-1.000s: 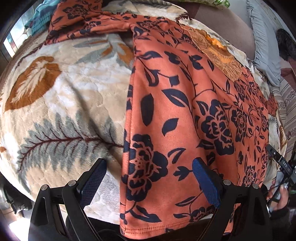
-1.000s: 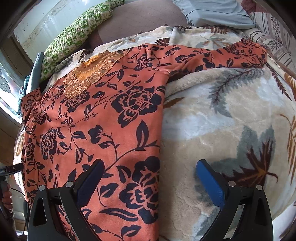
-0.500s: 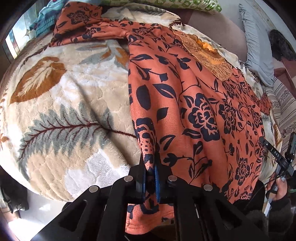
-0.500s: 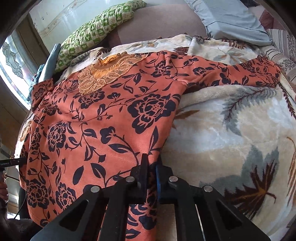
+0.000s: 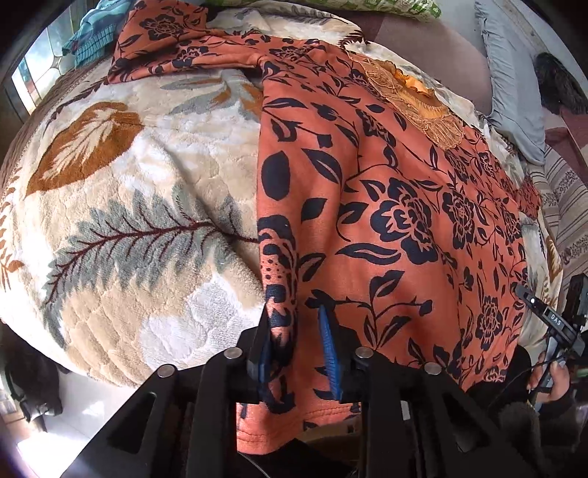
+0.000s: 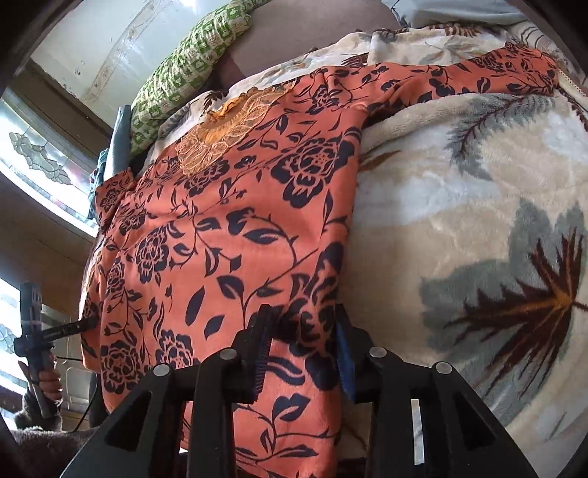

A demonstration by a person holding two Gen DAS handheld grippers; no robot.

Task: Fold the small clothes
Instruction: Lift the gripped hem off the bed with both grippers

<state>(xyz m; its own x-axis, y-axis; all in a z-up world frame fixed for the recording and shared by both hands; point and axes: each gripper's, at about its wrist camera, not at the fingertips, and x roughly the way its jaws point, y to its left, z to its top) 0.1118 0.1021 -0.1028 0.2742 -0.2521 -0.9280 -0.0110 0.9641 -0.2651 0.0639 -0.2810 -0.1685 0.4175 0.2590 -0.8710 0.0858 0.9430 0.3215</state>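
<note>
An orange dress with dark blue flowers [image 5: 386, 206] lies spread on a plush leaf-patterned blanket [image 5: 121, 228]; its lace neckline [image 5: 415, 106] points away from me. My left gripper [image 5: 296, 345] straddles the dress's left bottom edge. Its jaws are opening, and cloth lies loose between the blue pads [image 5: 328, 349]. In the right wrist view the same dress [image 6: 228, 235] fills the middle. My right gripper [image 6: 303, 349] stands over the right bottom edge with its jaws opening too, cloth between them and a gap at the pads [image 6: 344, 362].
A green checked pillow [image 6: 191, 70] and a grey pillow [image 5: 511, 92] lie at the head of the bed. Blue clothing [image 5: 92, 33] sits at the far left corner. A hand [image 5: 547, 375] holds the other gripper at the dress's right bottom corner. The blanket's front edge drops off below.
Both grippers were wide open a second ago, then clamped shut on the dress's bottom edges. Their jaws have since parted a little, with the cloth still between them.
</note>
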